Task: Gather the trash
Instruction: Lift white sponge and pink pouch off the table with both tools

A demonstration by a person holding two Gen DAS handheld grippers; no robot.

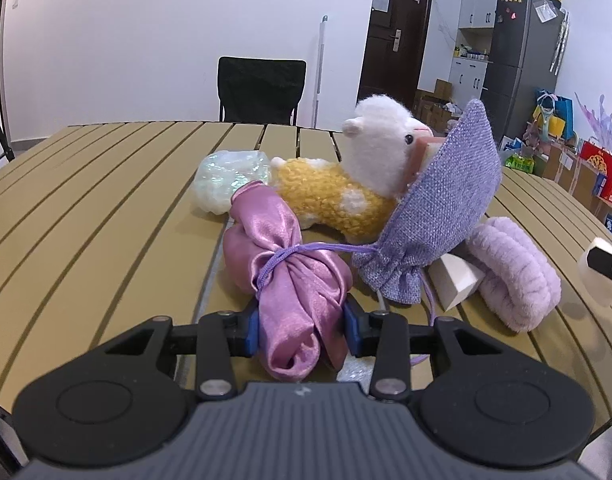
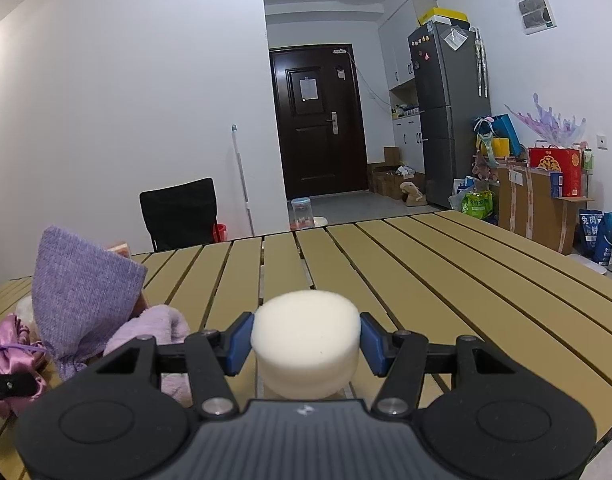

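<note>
Left gripper [image 1: 302, 330] clamps the pink satin pouch [image 1: 282, 276], long axis pointing away; right gripper [image 2: 306, 344] pinches the foam puck [image 2: 306, 340].

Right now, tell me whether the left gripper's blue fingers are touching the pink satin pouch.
Touching. The left wrist view shows both fingers pressed into the pink satin pouch, its fabric bunched between them.
</note>
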